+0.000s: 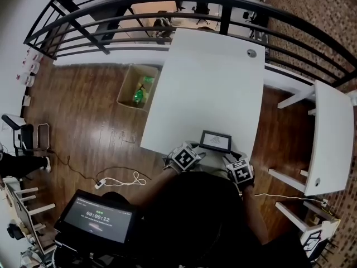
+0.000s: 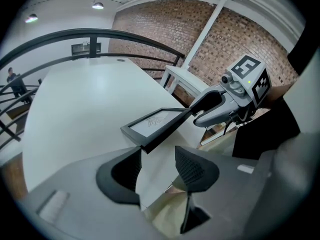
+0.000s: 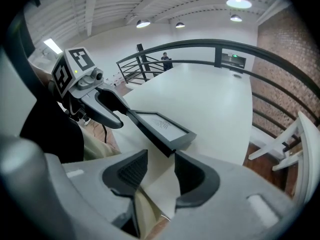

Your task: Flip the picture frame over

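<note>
Gaping left claw (image 2: 157,154), right claw (image 3: 161,156) flank picture frame (image 1: 216,142)

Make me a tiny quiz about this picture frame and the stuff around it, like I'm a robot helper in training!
1. What colour is the picture frame's border? A black, B red, C white.
2. True or false: the picture frame sits at the far end of the table.
3. Fill in: in the head view, on the wooden floor left of the table, stands an open cardboard ____.
Key: 1 A; 2 false, it is at the near edge; 3 box.
</note>
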The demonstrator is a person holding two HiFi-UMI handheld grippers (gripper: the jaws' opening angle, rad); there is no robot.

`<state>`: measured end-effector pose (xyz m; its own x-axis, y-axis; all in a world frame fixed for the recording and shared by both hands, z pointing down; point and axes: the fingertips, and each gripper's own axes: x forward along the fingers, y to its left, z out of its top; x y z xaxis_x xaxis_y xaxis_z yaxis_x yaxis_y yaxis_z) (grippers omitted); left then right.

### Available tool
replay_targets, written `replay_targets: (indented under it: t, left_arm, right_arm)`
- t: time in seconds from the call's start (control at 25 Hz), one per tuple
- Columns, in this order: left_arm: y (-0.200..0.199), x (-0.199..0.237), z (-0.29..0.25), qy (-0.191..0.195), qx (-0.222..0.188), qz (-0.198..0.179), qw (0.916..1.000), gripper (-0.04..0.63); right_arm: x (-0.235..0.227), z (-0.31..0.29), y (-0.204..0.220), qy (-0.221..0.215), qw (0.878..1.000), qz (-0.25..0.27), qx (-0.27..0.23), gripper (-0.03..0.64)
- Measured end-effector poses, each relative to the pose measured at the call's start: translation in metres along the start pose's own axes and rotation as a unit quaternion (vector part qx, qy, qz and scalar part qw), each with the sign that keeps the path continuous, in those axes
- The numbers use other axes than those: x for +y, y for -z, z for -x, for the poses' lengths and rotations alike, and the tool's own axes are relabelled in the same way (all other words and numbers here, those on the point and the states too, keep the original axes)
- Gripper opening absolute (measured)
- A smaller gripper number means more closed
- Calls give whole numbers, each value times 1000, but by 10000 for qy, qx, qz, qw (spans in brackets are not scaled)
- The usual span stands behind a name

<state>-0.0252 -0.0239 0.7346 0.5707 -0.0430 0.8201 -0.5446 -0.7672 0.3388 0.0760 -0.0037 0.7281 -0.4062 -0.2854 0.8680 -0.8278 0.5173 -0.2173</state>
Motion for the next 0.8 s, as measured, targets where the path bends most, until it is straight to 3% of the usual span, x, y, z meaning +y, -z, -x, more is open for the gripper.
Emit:
replay_targets:
  t: [0.8]
  left_arm:
    - [-3,-8,15,17,-276,152,9995,219]
  right_arm:
    - [12,8,6,-56,9998,172,83,156]
